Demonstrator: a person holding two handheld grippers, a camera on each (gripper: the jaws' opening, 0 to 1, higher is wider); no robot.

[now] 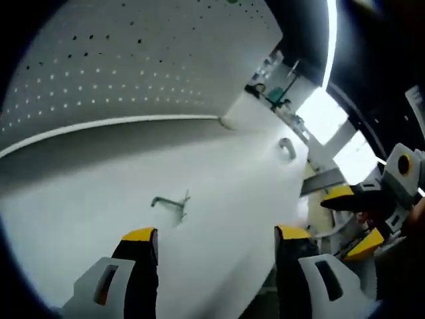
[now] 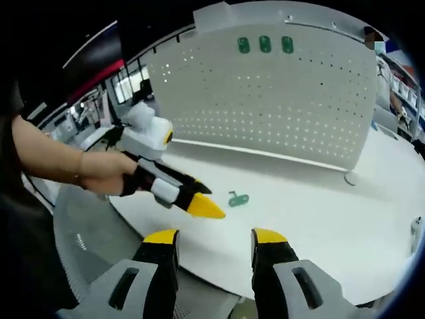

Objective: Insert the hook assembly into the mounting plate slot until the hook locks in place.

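White tabletop carries an upright white perforated metal panel along its far edge, and three green marks sit near the top of that panel in the right gripper view. No container holds anything that I can make out.

On the table lies a small grey metal hook piece, alone on the bare surface, just ahead of the left gripper and a little toward its left finger. That gripper's yellow-tipped black fingers stand wide apart with nothing between them and touch nothing. In the right gripper view the same small piece lies beyond the fingers, near the middle of the table.

The right gripper also holds its yellow-tipped fingers wide and empty, hanging over the near table edge. A person's hand grips the left gripper's handle. A second small metal piece rests farther off, toward the table's rim.
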